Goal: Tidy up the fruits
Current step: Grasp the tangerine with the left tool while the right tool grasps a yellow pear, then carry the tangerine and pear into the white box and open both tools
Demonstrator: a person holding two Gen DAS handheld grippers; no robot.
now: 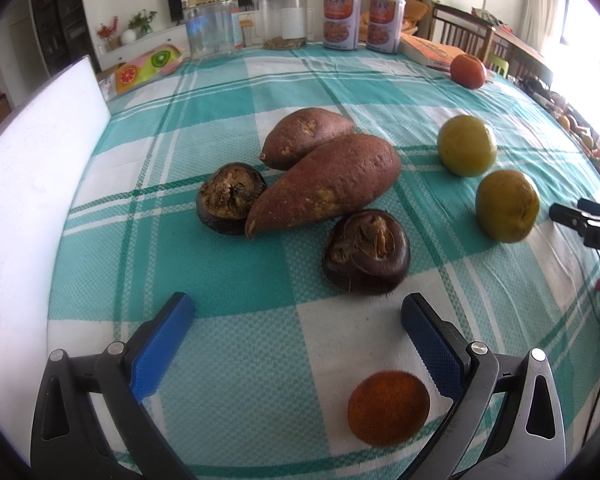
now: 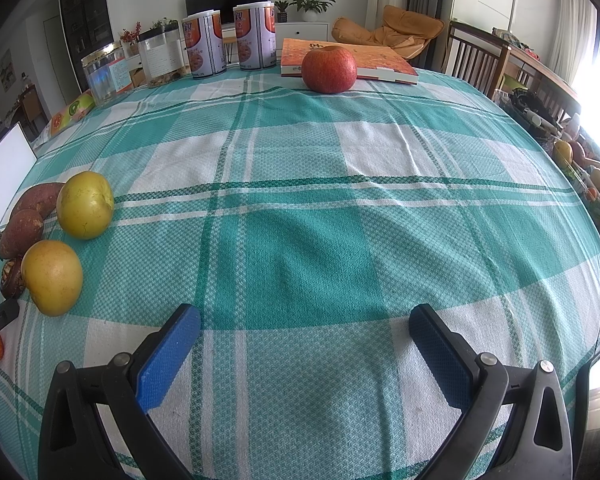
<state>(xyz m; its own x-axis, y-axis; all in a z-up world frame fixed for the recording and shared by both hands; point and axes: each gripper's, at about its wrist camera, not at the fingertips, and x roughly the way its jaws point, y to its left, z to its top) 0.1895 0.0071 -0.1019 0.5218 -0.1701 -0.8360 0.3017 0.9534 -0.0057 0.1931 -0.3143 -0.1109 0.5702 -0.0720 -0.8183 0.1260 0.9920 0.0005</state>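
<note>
My left gripper (image 1: 298,314) is open over the checked tablecloth (image 1: 220,152). A small orange fruit (image 1: 388,402) lies between its fingers, close to the right finger, untouched. Ahead lie two sweet potatoes (image 1: 328,182), two dark water chestnuts (image 1: 366,256) and two yellow-green fruits (image 1: 506,204). A red apple (image 1: 467,71) sits far right. My right gripper (image 2: 304,324) is open and empty over bare cloth. The yellow fruits (image 2: 52,276) lie to its left; the apple (image 2: 329,68) stands far ahead.
Clear jars (image 1: 212,24) and two tins (image 1: 342,18) line the far edge beside a book (image 2: 352,60). A white board (image 1: 32,160) stands at the left. A fruit-print packet (image 1: 148,66) lies back left. Chairs (image 2: 476,56) stand at the right.
</note>
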